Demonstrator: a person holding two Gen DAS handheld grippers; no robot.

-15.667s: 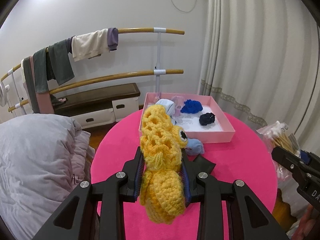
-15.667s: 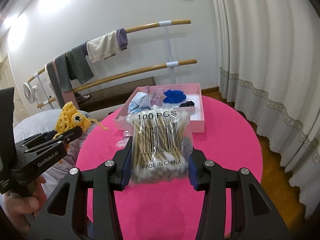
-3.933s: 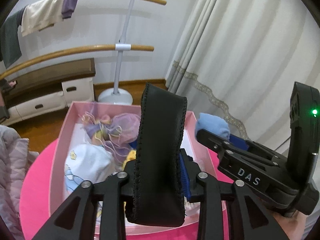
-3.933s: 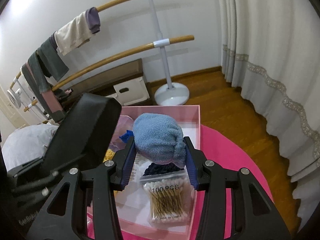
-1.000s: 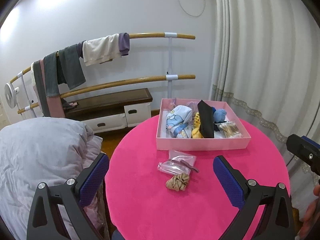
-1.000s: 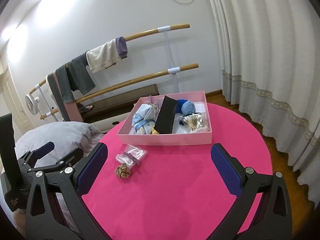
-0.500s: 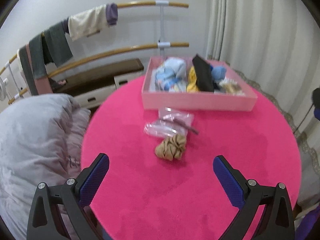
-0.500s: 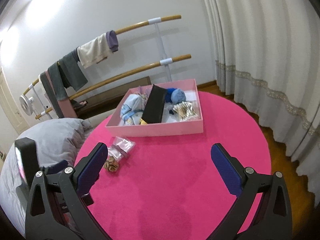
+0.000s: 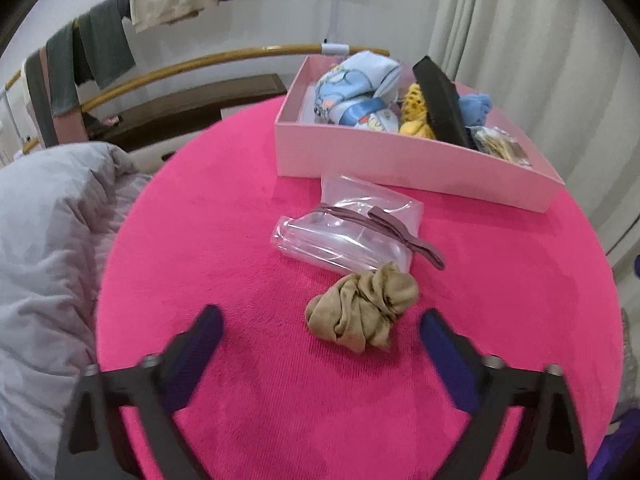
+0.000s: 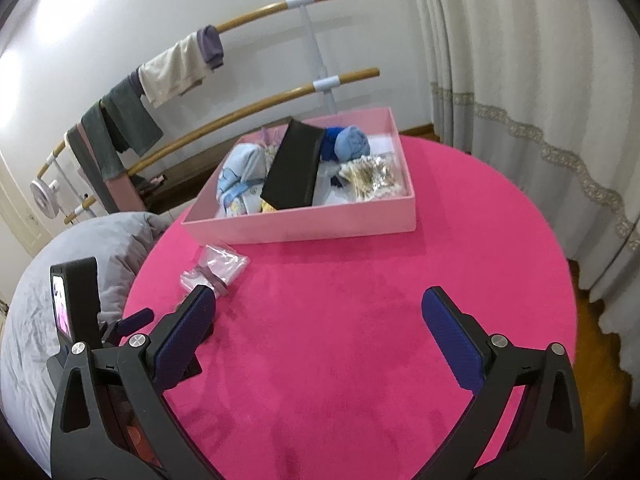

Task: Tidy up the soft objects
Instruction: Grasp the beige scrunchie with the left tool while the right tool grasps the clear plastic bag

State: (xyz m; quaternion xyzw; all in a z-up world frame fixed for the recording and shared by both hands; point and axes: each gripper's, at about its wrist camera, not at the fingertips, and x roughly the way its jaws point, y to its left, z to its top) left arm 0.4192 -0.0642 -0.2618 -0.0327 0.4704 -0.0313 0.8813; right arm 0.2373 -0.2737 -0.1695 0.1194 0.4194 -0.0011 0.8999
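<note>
Round pink table point(image 9: 248, 208) w/ a pink box point(image 9: 400, 160) at its far side. Left tool point(image 9: 320, 332) points down at the table, jaws apart and just been closing; nothing pinched. A tan scrunchie point(image 9: 362, 312) lies on the table ahead of the tool, roughly centred btwn the two blue pads point(image 9: 448, 356) but clear of both, not touched. Just beyond it, touching its far edge, a clear plastic bag point(image 9: 348, 228) lies flat w/ a mauve hair tie point(image 9: 384, 228) draped across it; bag sits just in front of the box's near wall. Inside the box: light-blue printed cloth point(image 9: 352, 84) at left, yellow knit item point(image 9: 414, 114) mid, black band point(image 9: 440, 100) standing tilted against it, blue soft ball point(image 9: 474, 108) behind, pack of cotton swabs point(image 9: 500, 144) at right. Right tool point(image 10: 320, 320) hangs over bare table, jaws wide open, empty. From the right wrist view the left tool's body and its small screen point(image 10: 60, 308) show at the left edge, near the bag; scrunchie is hidden there. Grey bedding point(image 9: 44, 240) sits left of the table, rails w/ hung clothes point(image 9: 164, 0) behind, curtain point(image 10: 520, 80) at right.
</note>
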